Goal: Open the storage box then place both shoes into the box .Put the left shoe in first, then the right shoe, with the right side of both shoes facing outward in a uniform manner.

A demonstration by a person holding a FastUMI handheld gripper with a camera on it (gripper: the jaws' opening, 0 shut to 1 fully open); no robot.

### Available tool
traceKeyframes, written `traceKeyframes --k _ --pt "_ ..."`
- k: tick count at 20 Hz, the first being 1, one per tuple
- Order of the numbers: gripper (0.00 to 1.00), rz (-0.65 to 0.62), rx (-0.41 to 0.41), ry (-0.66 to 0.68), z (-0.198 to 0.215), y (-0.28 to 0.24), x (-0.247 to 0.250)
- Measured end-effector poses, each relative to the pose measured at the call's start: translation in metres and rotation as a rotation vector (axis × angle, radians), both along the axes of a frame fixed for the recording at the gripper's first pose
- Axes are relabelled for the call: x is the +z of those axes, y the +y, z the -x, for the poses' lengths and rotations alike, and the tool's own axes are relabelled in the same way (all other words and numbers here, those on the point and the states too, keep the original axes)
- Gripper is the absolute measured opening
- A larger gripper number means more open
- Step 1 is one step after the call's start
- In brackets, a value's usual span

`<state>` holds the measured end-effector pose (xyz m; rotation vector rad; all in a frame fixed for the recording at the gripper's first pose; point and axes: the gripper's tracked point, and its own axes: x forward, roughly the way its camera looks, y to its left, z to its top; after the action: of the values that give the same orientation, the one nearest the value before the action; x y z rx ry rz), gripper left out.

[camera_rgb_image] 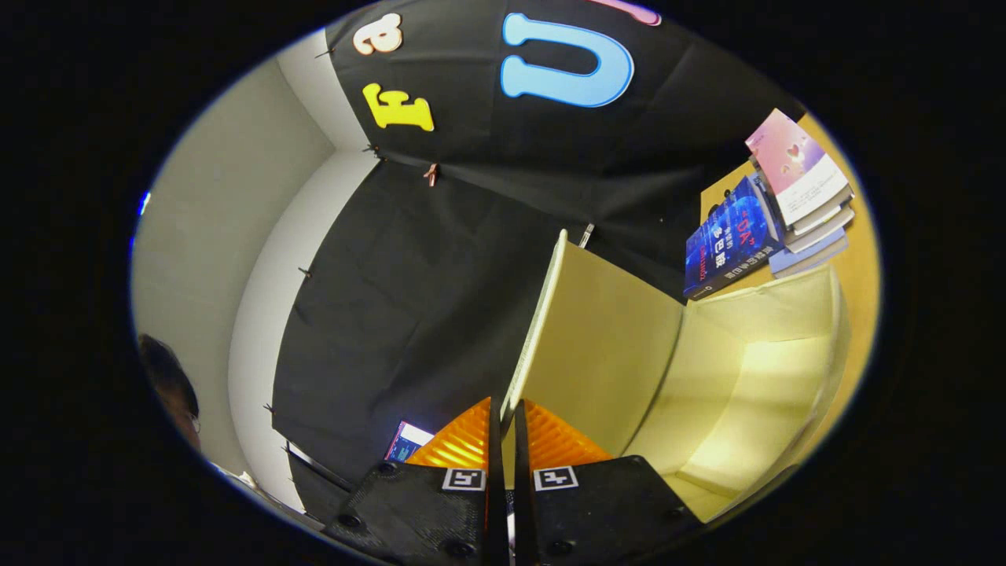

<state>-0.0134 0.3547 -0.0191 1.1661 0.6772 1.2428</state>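
Here the gripper has its two fingers drawn nearly together, with only a thin slit between them. The lower edge of the storage box's lid sits in that slit, so both fingers appear to pinch the lid's edge.

The lid is a pale cream panel, raised and swung open. Its long axis runs from the fingertips up and away toward the black cloth wall, leaning slightly to the side. Its inner face turns toward the box's cavity.

The storage box lies just ahead of the fingers and off to one side, mouth open, with pale cream inner walls and a lit floor. It rests on a tan wooden table.

Beyond the box, a stack of books lies on the table, with a dark blue book leaning beside it.

A person's head shows at the far side, against the grey wall.
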Motion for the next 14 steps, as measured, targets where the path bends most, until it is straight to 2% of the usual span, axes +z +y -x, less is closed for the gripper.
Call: traceKeyframes --k 10,13,14 --pt "0.08 0.096 0.04 -0.013 0.004 0.098 0.005" --pt "0.15 0.135 0.051 -0.017 0.009 0.115 -0.005" --pt "0.28 0.142 0.056 -0.017 0.01 0.119 -0.008"
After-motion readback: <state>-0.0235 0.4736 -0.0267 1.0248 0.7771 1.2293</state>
